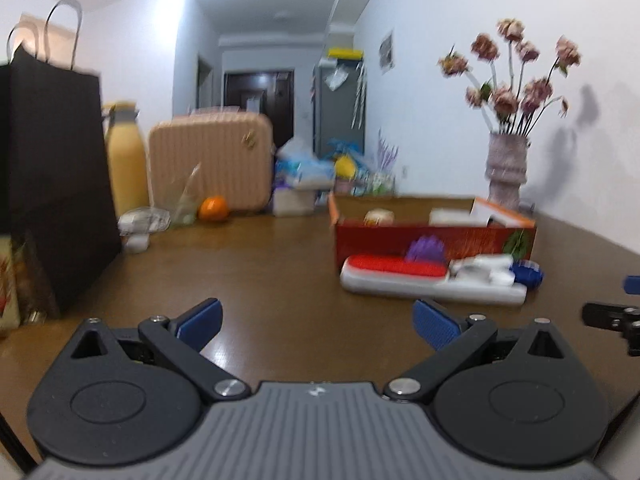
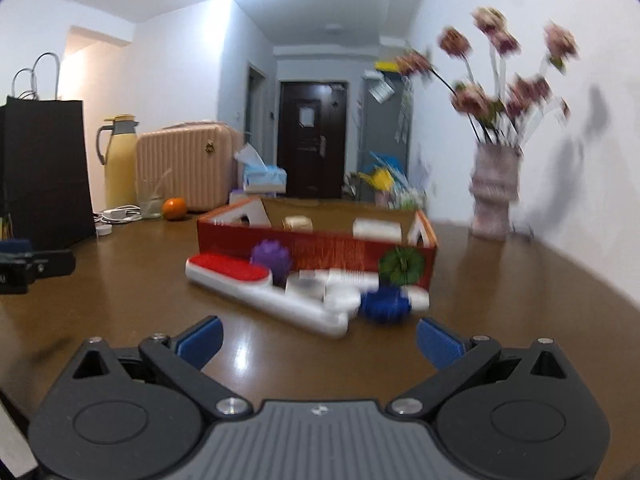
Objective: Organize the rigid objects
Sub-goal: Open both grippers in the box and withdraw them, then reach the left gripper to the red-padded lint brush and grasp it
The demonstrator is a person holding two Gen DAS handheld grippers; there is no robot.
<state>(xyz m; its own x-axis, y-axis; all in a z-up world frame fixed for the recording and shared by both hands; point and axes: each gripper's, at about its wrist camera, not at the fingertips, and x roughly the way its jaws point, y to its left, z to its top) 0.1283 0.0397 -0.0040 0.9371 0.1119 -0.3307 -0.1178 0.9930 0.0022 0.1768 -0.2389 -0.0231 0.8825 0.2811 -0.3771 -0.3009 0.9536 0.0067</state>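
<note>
A red cardboard box [image 2: 320, 246] [image 1: 372, 236] stands open on the brown table [image 2: 160, 300], with small white and tan items inside. In front of it lie a white brush with a red pad [image 2: 240, 276] [image 1: 396, 274], a purple spiky ball [image 2: 271, 258] [image 1: 426, 249], a blue spiky ball [image 2: 385, 305] [image 1: 527, 273], a green one [image 2: 401, 266] and small white pieces [image 2: 320, 286]. My right gripper [image 2: 320, 338] is open, nothing between its blue pads, just short of the brush. My left gripper [image 1: 318, 322] is open too, left of the pile.
A black paper bag [image 1: 56, 184] stands at the left. Behind are a yellow flask [image 1: 126, 156], a pink ribbed case [image 1: 210, 162], an orange [image 1: 214, 209] and white cables [image 2: 118, 214]. A vase of pink flowers [image 2: 494, 196] stands by the right wall.
</note>
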